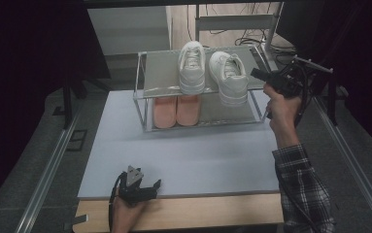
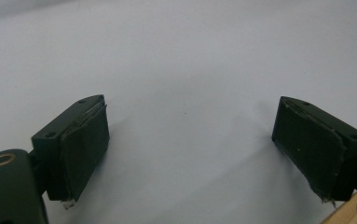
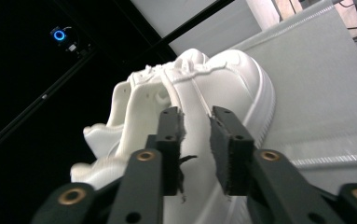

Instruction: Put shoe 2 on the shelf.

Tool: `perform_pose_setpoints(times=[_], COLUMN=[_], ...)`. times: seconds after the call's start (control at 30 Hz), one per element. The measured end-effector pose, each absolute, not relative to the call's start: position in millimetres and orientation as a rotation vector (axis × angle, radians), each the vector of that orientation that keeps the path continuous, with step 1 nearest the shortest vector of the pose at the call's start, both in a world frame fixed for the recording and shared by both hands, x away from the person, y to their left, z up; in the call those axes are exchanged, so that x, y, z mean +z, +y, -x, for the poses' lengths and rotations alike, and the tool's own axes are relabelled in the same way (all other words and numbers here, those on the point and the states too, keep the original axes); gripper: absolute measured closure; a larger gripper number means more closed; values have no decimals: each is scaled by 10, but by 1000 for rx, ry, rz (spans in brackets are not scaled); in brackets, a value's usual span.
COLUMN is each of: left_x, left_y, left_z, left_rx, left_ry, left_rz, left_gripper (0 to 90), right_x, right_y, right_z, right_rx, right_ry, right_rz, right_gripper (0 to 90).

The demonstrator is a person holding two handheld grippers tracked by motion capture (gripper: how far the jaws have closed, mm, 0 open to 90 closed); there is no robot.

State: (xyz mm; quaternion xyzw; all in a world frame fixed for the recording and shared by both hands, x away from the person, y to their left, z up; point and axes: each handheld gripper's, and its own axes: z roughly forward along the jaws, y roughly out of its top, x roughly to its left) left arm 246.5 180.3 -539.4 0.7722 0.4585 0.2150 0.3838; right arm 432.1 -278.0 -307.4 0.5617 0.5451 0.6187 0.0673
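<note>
A metal shoe rack (image 1: 158, 73) stands at the back of the table. Two white sneakers rest on its top shelf: the left one (image 1: 192, 68) and the right one (image 1: 229, 77), whose heel overhangs the shelf's front edge. My right gripper (image 1: 255, 74) hovers just beside the right sneaker (image 3: 234, 79). In the right gripper view its jaws (image 3: 195, 114) stand a narrow gap apart with nothing between them, and the other sneaker (image 3: 120, 105) lies behind. My left gripper (image 1: 141, 183) rests open on the table's front edge; its wide gap (image 2: 191, 102) holds nothing.
A pair of pink shoes (image 1: 176, 110) sits on the rack's lower shelf. A pale blue-grey mat (image 1: 188, 155) covers the table, with a wooden strip (image 1: 208, 209) along the front. Cables and a stand (image 1: 271, 34) lie behind the rack.
</note>
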Motion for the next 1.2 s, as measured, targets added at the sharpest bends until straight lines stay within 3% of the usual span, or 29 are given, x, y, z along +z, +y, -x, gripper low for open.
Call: perform_pose_setpoints(times=[0.17,0.57,1.2], left_x=[-5394,-5393,-5394], left_y=[1803,1805,1803], left_z=[-2465,-2465,-2464], left_rx=[548,548,546], left_ry=[1169,1167,1170], left_rz=[-1968,-1971,-1969], left_gripper=[109,109,109], right_x=[-3170,-3512,-3540], right_y=[-2857,-2698,-2508], right_z=[-4153,-3822,-3934], right_rx=[1858,1875,1771], right_ry=[1688,1865,1855], right_rz=[-1649,-1540,-1533], right_gripper=[891,895,896])
